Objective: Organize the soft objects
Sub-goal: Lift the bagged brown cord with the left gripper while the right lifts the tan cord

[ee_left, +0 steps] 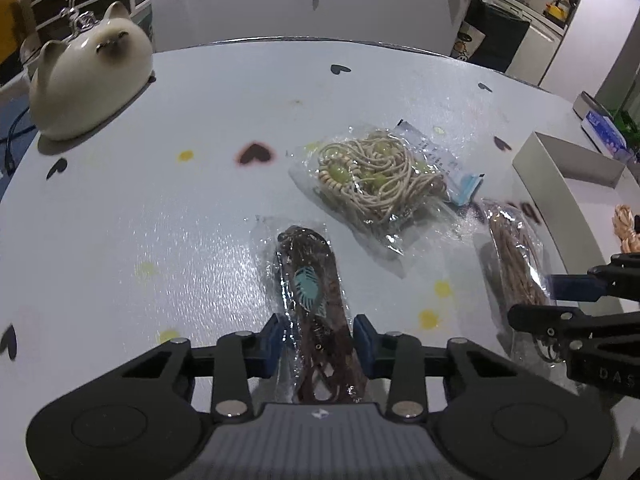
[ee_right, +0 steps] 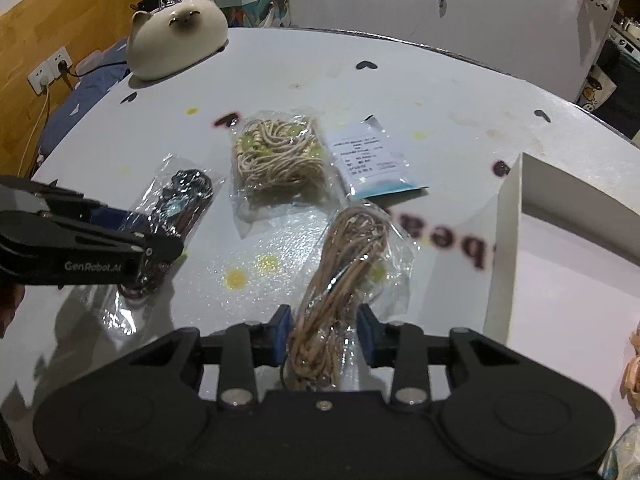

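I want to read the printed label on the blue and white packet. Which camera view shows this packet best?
The right wrist view: the blue and white packet lies flat there with its printed face turned to the camera. In the left wrist view only its edge shows, mostly hidden behind the bag of beige cord.

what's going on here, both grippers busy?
Yes. The left gripper is closed on a clear bag of dark brown cord, the right gripper on a bag of tan cord. A third bag with beige cord and green beads lies untouched on the table; a white box sits to the right.
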A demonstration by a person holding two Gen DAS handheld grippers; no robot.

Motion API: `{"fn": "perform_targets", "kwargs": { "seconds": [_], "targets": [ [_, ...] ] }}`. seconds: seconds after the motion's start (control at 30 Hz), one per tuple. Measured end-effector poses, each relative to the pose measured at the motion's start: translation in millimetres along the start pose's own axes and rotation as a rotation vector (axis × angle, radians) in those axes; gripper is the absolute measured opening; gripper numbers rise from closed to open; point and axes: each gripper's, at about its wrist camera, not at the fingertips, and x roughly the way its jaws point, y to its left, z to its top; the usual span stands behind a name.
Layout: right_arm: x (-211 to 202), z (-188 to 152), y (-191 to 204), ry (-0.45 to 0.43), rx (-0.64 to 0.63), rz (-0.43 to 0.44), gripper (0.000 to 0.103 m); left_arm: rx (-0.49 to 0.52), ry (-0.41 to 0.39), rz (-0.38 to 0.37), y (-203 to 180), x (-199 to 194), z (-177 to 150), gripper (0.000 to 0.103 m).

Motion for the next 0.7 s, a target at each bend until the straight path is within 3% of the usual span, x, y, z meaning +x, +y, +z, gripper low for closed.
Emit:
{"fn": "perform_targets", "kwargs": {
  "seconds": [0.2,0.7],
  "targets": [
    [-9,-4,1,-0.026,-0.012,0.003,0.036,-0.067,-0.020,-0.020,0,-12,-10,0.030],
    [-66,-10,-7,-0.199,-0.057,-0.001,0.036,-0.131,-0.244,-0.027,-21,-91,-9,0.026]
  ]
}}
